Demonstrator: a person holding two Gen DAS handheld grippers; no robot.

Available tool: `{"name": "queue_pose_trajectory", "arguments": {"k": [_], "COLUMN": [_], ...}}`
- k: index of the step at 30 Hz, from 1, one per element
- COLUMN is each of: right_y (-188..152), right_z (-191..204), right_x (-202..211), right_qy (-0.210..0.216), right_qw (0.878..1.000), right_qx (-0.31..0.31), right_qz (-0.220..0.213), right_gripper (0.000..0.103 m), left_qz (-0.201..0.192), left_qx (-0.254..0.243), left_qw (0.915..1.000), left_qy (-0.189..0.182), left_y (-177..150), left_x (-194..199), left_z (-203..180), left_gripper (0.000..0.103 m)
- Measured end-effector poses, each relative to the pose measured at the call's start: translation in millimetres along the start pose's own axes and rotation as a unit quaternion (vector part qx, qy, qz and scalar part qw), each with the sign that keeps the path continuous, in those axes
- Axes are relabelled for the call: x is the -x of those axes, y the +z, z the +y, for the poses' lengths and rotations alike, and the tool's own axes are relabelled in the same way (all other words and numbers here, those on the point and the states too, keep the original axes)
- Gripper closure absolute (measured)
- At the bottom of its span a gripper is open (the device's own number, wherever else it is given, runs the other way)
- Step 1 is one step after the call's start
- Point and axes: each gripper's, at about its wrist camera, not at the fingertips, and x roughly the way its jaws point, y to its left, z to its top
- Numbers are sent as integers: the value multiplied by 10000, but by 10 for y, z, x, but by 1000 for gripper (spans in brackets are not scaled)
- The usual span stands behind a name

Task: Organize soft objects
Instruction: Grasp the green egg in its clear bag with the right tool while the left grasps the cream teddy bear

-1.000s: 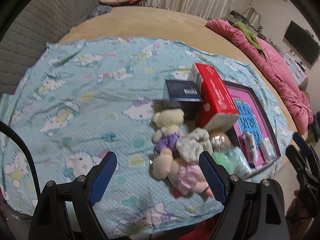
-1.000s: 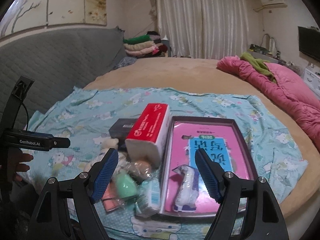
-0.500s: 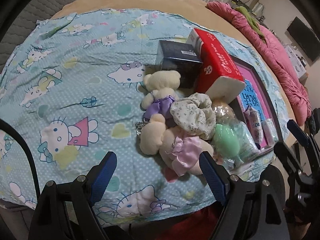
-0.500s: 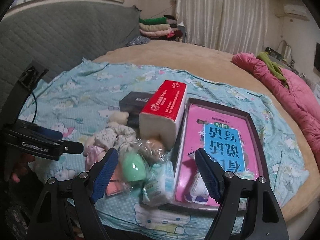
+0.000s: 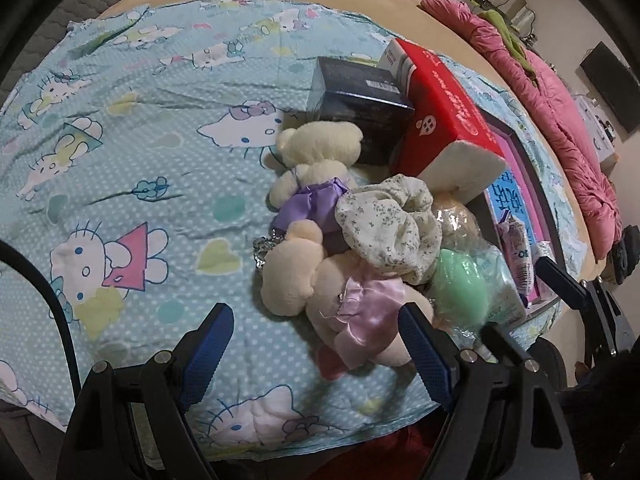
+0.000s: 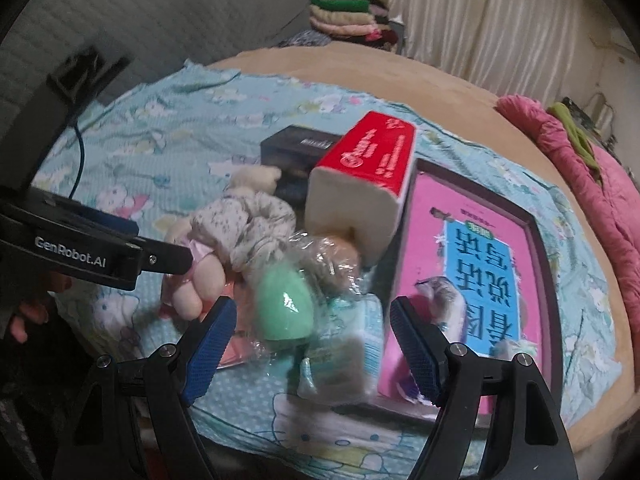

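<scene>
Left wrist view: left tool (image 5: 316, 350) wide open, empty, low centre above pink-dressed bear (image 5: 352, 312) | right tool (image 6: 312, 344) wide open, empty, over green sponge (image 6: 284, 308) | soft pile heaped mid-frame on bed sheet (image 5: 120, 160) beside tray (image 6: 540, 232) | progress: apparently nothing sorted yet, all picks remain

Red tissue pack (image 5: 444, 120) leaning on dark box (image 5: 360, 100); pink quilt (image 5: 560, 112) beyond.

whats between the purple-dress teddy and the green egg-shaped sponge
The floral scrunchie lies between the purple-dress teddy and the green sponge, overlapping the pink-dress teddy; the left wrist view shows it best.
</scene>
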Motion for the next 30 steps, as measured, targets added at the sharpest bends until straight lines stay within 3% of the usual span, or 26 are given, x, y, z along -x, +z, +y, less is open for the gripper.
{"name": "queue_pose_trajectory", "arguments": {"k": [11, 17, 25, 27, 29, 30], "right_y": [35, 33, 25, 27, 26, 30], "right_z": [158, 204, 113, 90, 67, 51], "right_x": [-301, -424, -413, -399, -374, -361], "right_qy": [-174, -66, 167, 205, 231, 235], "right_qw": [9986, 9981, 9992, 9993, 9995, 9995], "right_qx": [475, 549, 281, 219, 153, 121], "right_qz": [145, 288, 240, 214, 173, 149], "right_gripper": [24, 52, 58, 58, 58, 58], "left_qz": [22, 101, 150, 139, 141, 163], "left_qx": [54, 139, 454, 505, 519, 524], "left_qw": [10000, 9996, 9969, 9961, 9948, 9943], "left_qy": [-47, -235, -625, -710, -871, -918], "left_y": [64, 101, 118, 121, 127, 132], "left_x": [-139, -252, -397, -413, -425, -434], "left_z": [20, 69, 200, 218, 222, 219], "left_gripper": [19, 19, 18, 21, 34, 35]}}
